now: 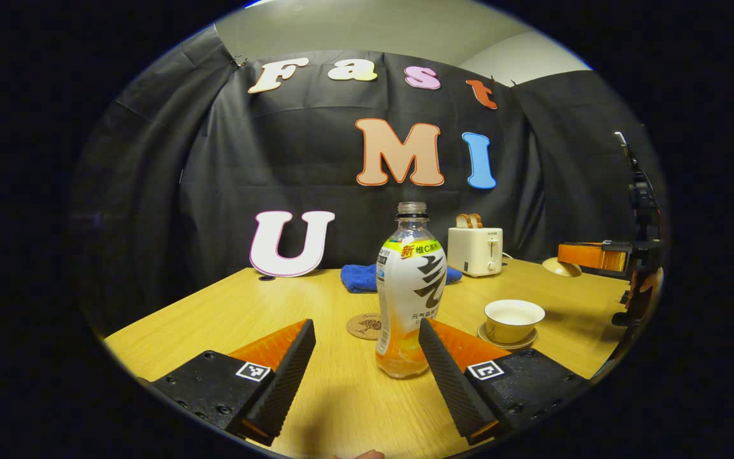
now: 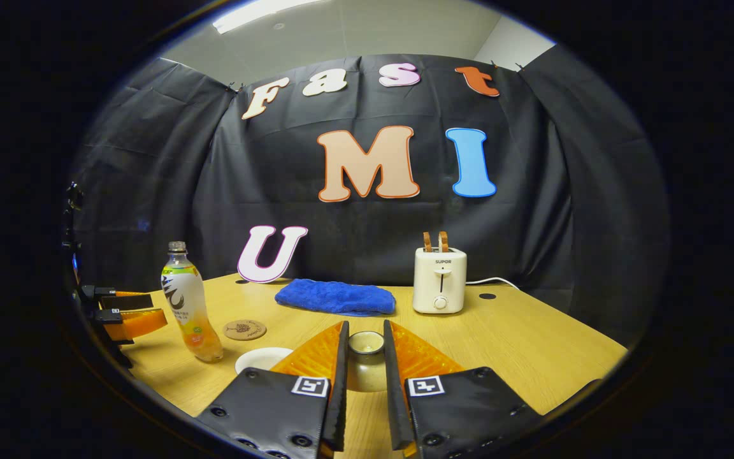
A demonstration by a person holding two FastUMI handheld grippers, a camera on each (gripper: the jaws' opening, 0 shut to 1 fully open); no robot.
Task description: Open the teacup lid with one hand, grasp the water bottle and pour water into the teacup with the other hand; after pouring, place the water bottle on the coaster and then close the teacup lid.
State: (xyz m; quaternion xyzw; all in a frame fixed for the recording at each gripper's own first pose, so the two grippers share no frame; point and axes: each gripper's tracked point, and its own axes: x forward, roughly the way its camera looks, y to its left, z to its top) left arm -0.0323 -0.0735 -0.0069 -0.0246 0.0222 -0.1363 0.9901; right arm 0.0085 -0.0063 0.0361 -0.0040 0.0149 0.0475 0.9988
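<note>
left claw spread apart, water bottle upright between fingers, untouched | right claw clamped on teacup lid | teacup right of left claw, uncovered | coaster behind bottle | bare counter left | toaster lettering legible, not transcribed

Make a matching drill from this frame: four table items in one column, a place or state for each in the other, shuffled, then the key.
Items:
1. water bottle
2. teacup
3. lid
4. coaster

Descriptions:
A. held off the cup, between the right gripper's fingers
B. flat on the table, nothing on it
C. open, on its saucer
D. upright, between the left gripper's spread fingers, not gripped

Pairs: 1-D, 2-C, 3-A, 4-B
</note>
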